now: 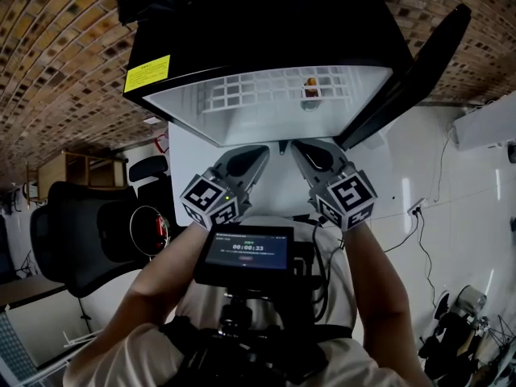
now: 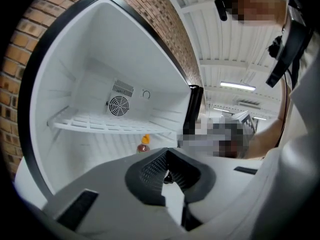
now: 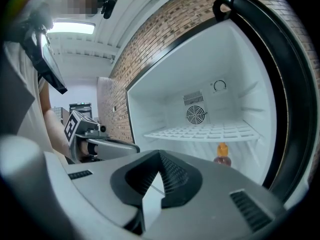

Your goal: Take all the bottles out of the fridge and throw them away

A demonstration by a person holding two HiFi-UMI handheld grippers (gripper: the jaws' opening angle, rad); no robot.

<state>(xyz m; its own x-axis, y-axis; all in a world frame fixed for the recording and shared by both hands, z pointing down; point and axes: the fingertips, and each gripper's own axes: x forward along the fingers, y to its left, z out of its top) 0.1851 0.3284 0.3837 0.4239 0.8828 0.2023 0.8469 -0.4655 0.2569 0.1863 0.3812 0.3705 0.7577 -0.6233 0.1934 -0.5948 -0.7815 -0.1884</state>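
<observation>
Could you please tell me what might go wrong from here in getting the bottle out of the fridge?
Both the left gripper and right gripper are shut; pushed in like that, they would likely topple the bottle rather than grasp it. The bottle stands under the wire shelf, so a high approach may catch the shelf.

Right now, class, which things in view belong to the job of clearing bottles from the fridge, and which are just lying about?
Part of the job:
- fridge, door open
- orange-capped bottle, below the wire shelf
- left gripper and right gripper, both shut and empty

Just lying about:
- office chair
- wooden shelf unit
- timer screen
</observation>
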